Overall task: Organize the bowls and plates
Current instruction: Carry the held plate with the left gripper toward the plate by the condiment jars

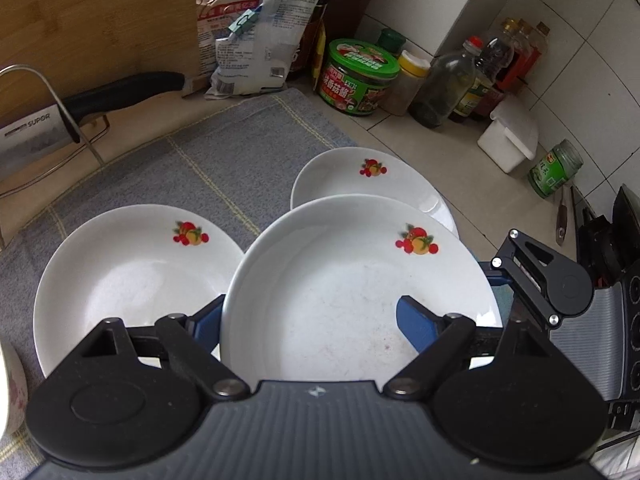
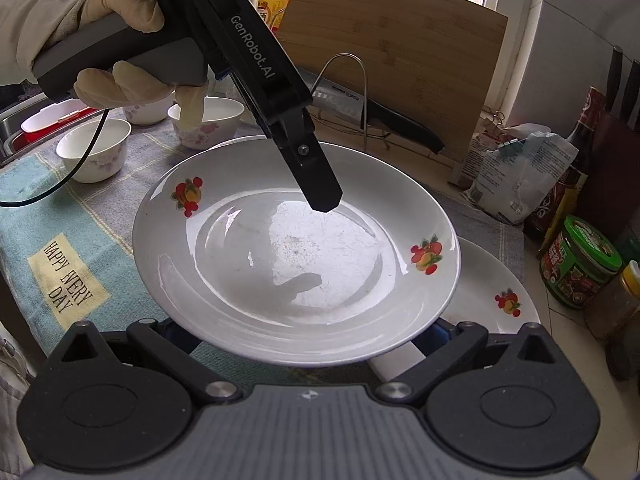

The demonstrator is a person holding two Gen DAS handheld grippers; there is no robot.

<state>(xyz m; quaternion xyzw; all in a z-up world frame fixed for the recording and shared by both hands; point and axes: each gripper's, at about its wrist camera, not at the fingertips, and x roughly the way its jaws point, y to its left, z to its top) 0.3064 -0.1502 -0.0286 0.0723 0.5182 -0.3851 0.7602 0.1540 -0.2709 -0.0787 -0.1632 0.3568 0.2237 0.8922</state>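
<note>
Left wrist view: white fruit-print plate (image 1: 340, 288) is up off the checked cloth mat (image 1: 200, 160), above its right half, mouth facing up, roughly level. It's round, so there is no real long axis; the only direction cue is the line through its two fruit decals, which runs across the mat, left to right in the right wrist view. Left gripper (image 1: 312, 312) has its jaws apart and straddles the plate's rim: one blue pad sits outside and under the rim, the other over the plate's well. From the right wrist view the upper finger's tip looks to hang just clear of the glaze, so I see no clamp there. Gloved left hand (image 2: 120, 12) is on the handle, above the mat's far left. Right gripper (image 2: 306, 336) meets the opposite rim from the mat's near side. Both its fingers are hidden under the plate, so I can't tell if they are pinching or just under it. A second fruit-print plate (image 1: 132, 272) lies flat on the mat's left half, its edge tucked under the raised plate. A third plate (image 1: 372, 184) lies at the mat's right edge, partly off onto the tile, also overlapped by the raised one. Three floral bowls (image 2: 94, 148) stand upright at the mat's far left corner. A bamboo cutting board (image 2: 392, 40) leans upright behind the mat, with a cleaver (image 2: 400, 124) in a wire rack in front of it.
</note>
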